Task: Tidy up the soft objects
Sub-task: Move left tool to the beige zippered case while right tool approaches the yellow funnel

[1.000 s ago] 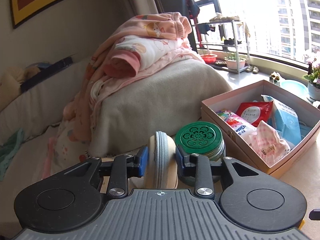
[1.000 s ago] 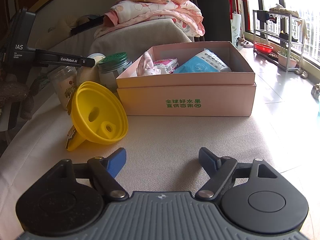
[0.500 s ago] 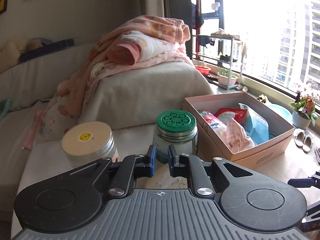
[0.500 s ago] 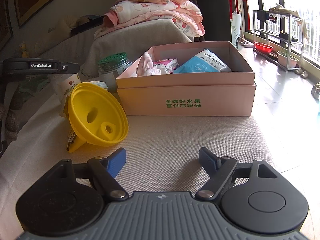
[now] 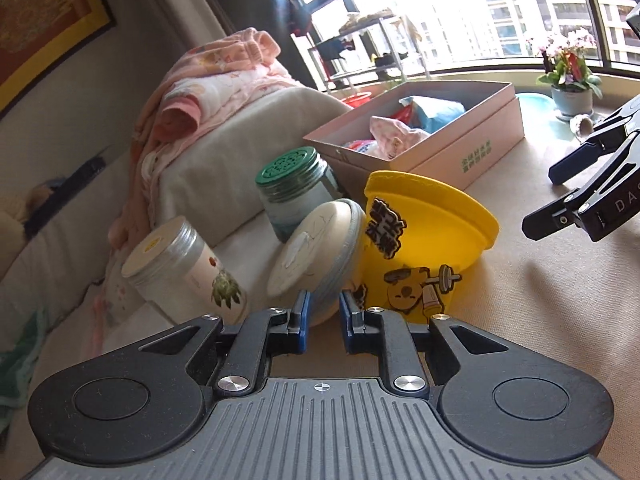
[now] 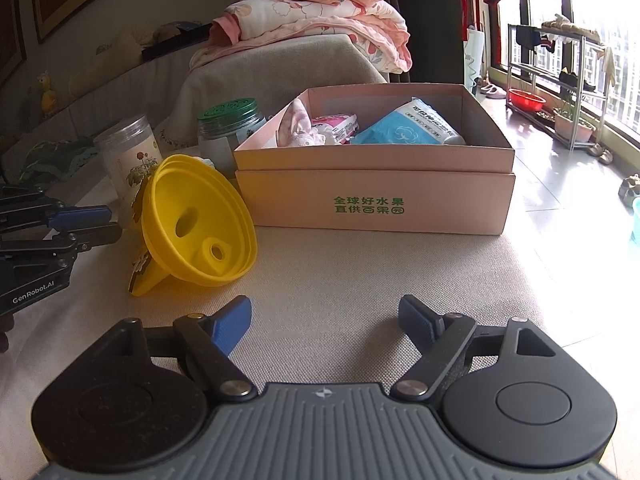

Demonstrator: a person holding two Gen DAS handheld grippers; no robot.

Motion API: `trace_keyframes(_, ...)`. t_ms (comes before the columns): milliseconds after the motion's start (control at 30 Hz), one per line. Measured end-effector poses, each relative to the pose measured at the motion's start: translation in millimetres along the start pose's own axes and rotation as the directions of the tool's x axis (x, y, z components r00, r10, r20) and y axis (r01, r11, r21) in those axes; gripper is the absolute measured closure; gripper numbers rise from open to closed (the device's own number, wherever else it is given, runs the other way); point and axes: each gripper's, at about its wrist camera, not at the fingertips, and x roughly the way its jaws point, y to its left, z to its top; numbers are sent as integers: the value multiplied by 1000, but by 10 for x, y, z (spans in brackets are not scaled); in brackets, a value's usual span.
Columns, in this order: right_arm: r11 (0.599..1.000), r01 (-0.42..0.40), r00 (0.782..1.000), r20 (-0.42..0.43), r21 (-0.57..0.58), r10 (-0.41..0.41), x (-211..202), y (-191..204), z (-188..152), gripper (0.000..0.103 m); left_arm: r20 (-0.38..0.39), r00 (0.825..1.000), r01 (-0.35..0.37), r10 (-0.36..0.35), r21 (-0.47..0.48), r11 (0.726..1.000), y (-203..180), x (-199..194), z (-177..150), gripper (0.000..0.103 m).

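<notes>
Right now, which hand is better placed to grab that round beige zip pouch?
Left. The left tool sits right at the round beige zip pouch, though its jaws are shut and must open. The right tool is open but farther off, beyond the yellow funnel.

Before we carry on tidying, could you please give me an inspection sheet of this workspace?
Surface: beige woven cover, no spills seen.
Job's things: pink box open, holding a blue pack and pink cloth; round beige pouch leaning on yellow funnel.
Clutter: green-lidded jar, flower-print jar, both upright.
Grippers: left gripper closed at the pouch's lower edge, grip unclear; right gripper open, empty.
Cables: nothing seen.
Surroundings: pink clothes piled on sofa arm; flowerpot by window.
</notes>
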Motion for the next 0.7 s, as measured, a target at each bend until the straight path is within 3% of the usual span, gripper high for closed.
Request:
trace_keyframes(233,998,32,999,-18,-57,-33,19,83,-10,19,2,1000,-23,23,63,998,-19,170,12,80)
trace_keyframes(400,998,-21,999,-37,-57,19,30,43,13,9,32,998,-48,46,79,996,-61,168,-8,79)
trace_keyframes(500,995,-61,996,-68,-77,56,59,41,40,0,65,997,-35,32,40,999,-15,130,-11,79)
trace_keyframes(700,984,-15,993,-120,-177,-6,123,207,61,0,91,996,7,-1,-64,998,113,72,-42,79)
